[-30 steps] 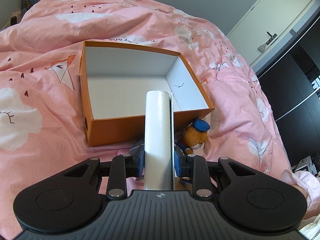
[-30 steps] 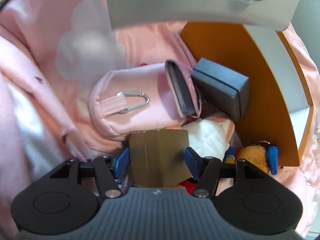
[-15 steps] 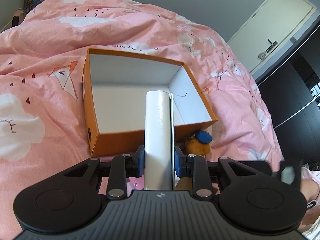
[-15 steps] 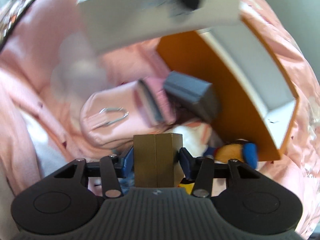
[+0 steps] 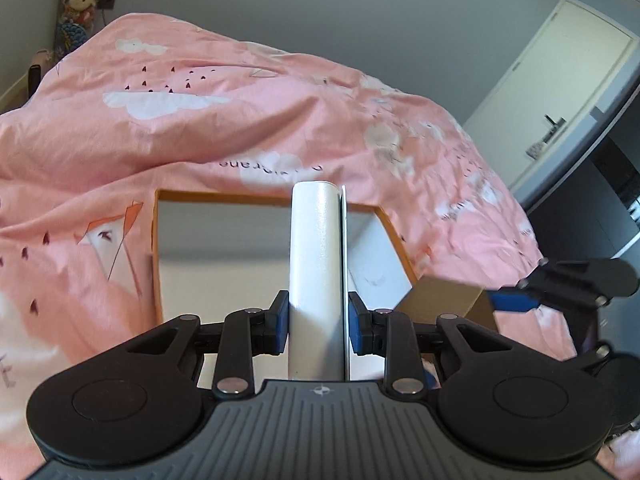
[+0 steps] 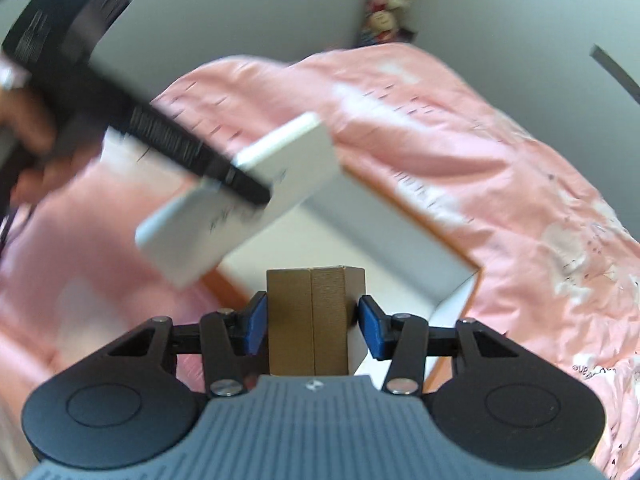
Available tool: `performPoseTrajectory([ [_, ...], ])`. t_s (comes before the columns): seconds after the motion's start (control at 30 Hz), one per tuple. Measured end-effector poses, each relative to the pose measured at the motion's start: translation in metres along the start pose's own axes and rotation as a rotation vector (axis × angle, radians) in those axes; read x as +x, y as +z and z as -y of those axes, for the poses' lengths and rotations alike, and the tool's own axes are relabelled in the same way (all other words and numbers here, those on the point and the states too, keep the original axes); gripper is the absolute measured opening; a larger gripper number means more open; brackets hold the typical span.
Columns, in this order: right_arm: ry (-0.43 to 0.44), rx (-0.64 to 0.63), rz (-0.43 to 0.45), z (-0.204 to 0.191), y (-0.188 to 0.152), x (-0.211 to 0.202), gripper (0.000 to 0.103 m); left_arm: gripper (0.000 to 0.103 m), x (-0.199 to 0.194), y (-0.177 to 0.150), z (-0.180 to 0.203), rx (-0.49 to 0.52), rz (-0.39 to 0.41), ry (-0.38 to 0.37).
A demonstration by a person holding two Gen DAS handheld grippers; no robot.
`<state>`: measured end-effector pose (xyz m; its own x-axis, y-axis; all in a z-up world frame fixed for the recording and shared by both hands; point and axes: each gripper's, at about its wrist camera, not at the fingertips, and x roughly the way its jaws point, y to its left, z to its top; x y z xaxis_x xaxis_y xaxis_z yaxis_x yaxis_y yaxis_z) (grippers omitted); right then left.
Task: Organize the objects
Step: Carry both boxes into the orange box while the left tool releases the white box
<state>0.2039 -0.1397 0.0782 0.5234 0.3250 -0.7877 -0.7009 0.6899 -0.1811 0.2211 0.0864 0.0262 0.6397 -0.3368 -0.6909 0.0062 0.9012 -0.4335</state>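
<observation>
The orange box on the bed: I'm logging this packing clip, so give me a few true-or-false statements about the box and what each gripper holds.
1. The left gripper holds a white box. True.
2. The right gripper is empty. False: a brown cardboard box sits between its pads.
3. The orange box has its lid on. False: it is open, white inside.
4. The orange box rests on a pink bedspread. True.
5. The bedspread is plain. False: it has white clouds.

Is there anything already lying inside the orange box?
No, in the left wrist view the orange box shows only bare white floor and walls, though the held white box hides a strip of it.
</observation>
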Motion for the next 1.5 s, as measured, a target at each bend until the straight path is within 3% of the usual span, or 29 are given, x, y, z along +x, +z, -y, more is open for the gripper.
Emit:
performPoseTrajectory([
  [0.2,-0.011,0.114,-0.037,0.039,0.017,0.056,0.05,0.032,0.063,0.004,-0.015,-0.035,-0.078,0.057],
  [0.4,0.065,0.226,-0.137,0.061,0.003,0.124,0.05,0.032,0.102,-0.006,-0.031,-0.07,-0.173,0.113],
  [0.5,0.113,0.259,-0.169,0.062,-0.005,0.145,0.05,0.032,0.11,-0.008,-0.036,-0.101,-0.168,0.129],
  [0.73,0.123,0.301,-0.203,0.068,-0.01,0.168,0.05,0.032,0.118,-0.008,-0.036,-0.149,-0.136,0.126],
  [0.9,0.164,0.369,-0.23,0.075,-0.015,0.176,0.05,0.035,0.119,-0.011,-0.034,-0.138,-0.201,0.145],
  [1.07,0.234,0.455,-0.24,0.077,-0.016,0.187,0.05,0.039,0.113,-0.009,-0.037,-0.085,-0.227,0.231],
  [1.27,0.263,0.503,-0.236,0.071,-0.008,0.196,0.05,0.039,0.111,-0.008,-0.032,0.005,-0.267,0.277],
  [1.37,0.248,0.52,-0.236,0.072,-0.005,0.198,0.05,0.039,0.108,-0.007,-0.03,0.035,-0.271,0.268],
  [1.5,0.221,0.532,-0.243,0.075,-0.002,0.205,0.05,0.039,0.088,0.003,-0.029,0.04,-0.203,0.221],
])
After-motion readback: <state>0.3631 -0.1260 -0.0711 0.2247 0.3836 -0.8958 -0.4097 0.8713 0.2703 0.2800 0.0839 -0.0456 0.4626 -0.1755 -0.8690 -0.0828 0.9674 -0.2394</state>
